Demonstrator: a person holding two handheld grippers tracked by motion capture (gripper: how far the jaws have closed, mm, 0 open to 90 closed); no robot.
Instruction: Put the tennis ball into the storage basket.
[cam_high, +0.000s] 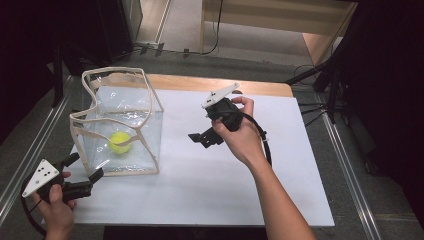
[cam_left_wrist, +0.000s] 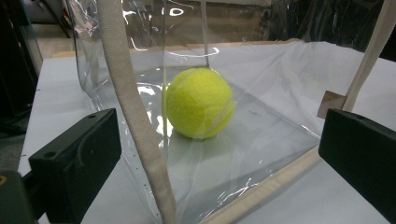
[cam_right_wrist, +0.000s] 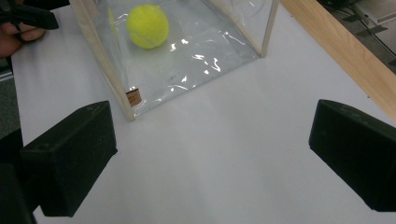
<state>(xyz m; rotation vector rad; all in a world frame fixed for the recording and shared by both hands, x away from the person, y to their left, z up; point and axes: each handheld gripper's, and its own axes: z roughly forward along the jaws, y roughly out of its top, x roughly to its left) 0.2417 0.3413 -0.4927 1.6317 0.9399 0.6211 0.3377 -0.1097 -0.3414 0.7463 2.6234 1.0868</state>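
Resting inside the clear plastic tote bag with beige fabric trim (cam_high: 120, 125), the yellow-green tennis ball (cam_high: 120, 142) lies untouched; left tongs (cam_high: 82, 172) and right tongs (cam_high: 200, 138) both gape empty

The right gripper (cam_right_wrist: 210, 163) is hovering with its jaws standing wide apart over the bare white tabletop (cam_right_wrist: 224, 154), gripping nothing. Ahead of the jaws and slightly toward the left one, a clear bag (cam_right_wrist: 196, 51) is standing, with a tennis ball (cam_right_wrist: 147, 25) lying inside it.
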